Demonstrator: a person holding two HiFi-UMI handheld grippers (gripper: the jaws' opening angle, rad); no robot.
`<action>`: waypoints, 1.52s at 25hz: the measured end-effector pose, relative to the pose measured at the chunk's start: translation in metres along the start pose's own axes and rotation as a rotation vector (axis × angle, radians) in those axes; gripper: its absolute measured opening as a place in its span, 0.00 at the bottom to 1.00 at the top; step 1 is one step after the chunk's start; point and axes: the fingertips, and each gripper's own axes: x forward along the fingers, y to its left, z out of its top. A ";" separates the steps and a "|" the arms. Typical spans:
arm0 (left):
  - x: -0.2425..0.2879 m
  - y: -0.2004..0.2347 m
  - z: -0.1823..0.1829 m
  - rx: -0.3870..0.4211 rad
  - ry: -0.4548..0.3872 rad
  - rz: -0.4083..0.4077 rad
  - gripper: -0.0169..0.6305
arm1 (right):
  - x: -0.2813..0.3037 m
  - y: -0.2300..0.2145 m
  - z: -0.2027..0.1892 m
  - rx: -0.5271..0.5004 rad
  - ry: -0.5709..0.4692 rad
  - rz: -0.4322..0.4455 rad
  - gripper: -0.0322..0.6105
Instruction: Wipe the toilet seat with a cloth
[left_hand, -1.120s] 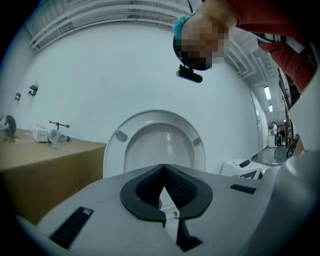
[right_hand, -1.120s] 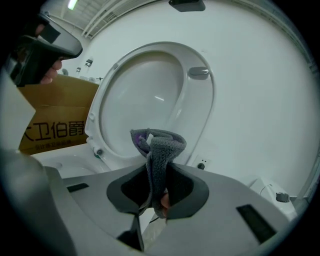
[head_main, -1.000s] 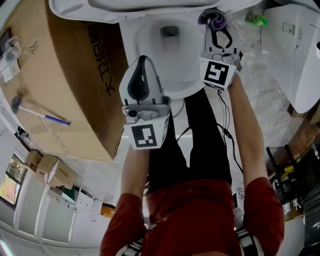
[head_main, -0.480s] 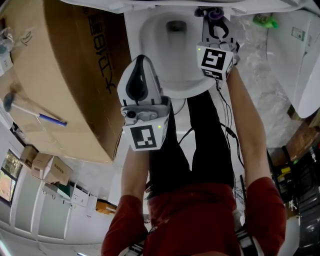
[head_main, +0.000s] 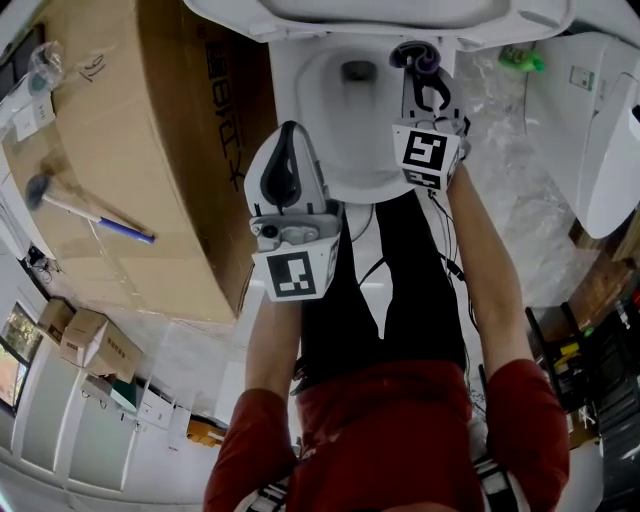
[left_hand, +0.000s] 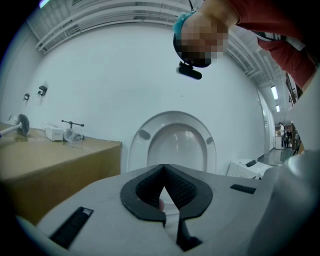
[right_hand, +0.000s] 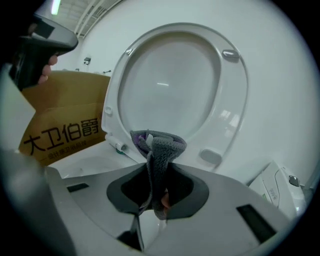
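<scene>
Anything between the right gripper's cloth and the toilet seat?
Nothing visible. The right gripper pinches the cloth; the raised toilet seat stands straight ahead of it, unobstructed. The left gripper is off to the side.

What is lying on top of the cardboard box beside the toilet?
A hammer, a clear plastic bag and a small white box lie on the cardboard box. Its inside cannot be seen.

Leftward — cardboard box (head_main: 150, 130) beside toilet (head_main: 352, 150)
</scene>
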 end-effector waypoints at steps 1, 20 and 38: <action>-0.001 -0.001 0.006 -0.011 0.002 0.001 0.05 | -0.010 0.000 0.007 0.015 -0.006 0.001 0.16; -0.050 -0.032 0.248 -0.030 -0.089 -0.063 0.05 | -0.267 -0.075 0.260 0.178 -0.266 -0.038 0.16; -0.080 -0.024 0.335 0.006 -0.190 -0.102 0.05 | -0.379 -0.135 0.326 0.245 -0.471 -0.208 0.16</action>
